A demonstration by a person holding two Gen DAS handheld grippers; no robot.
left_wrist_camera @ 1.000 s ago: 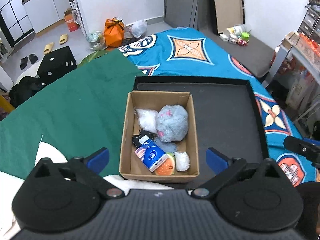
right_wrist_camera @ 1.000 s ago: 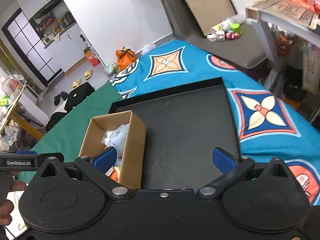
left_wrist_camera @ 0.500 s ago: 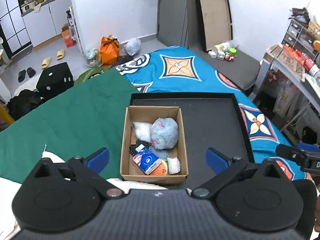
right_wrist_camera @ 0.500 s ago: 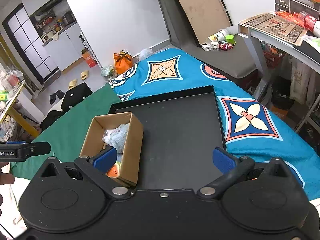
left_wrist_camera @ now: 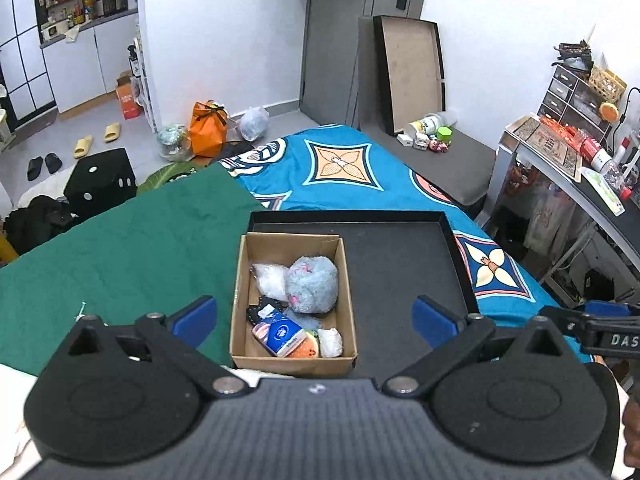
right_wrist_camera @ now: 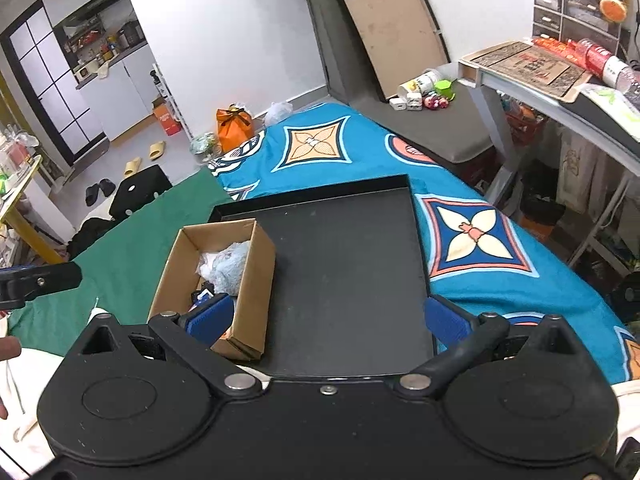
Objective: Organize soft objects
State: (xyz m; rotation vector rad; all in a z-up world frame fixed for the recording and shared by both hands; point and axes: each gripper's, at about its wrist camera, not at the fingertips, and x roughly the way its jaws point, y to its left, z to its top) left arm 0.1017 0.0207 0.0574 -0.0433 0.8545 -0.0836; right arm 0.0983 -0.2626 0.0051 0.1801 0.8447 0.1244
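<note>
Left wrist view: left claw (left_wrist_camera: 314, 318) spread, empty, above cardboard box (left_wrist_camera: 294, 358); right claw (right_wrist_camera: 327, 318) spread, empty, beside box; blue plush (left_wrist_camera: 314, 285) inside box.

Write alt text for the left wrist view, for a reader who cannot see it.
An open cardboard box holding a fluffy blue plush toy, a blue tissue pack and other small soft items sits at the left of a black tray on a bed. The left gripper hangs open and empty above it.

Soft toy (left_wrist_camera: 313, 285) inside box (left_wrist_camera: 241, 280), box on tray's (left_wrist_camera: 400, 264) left part.
</note>
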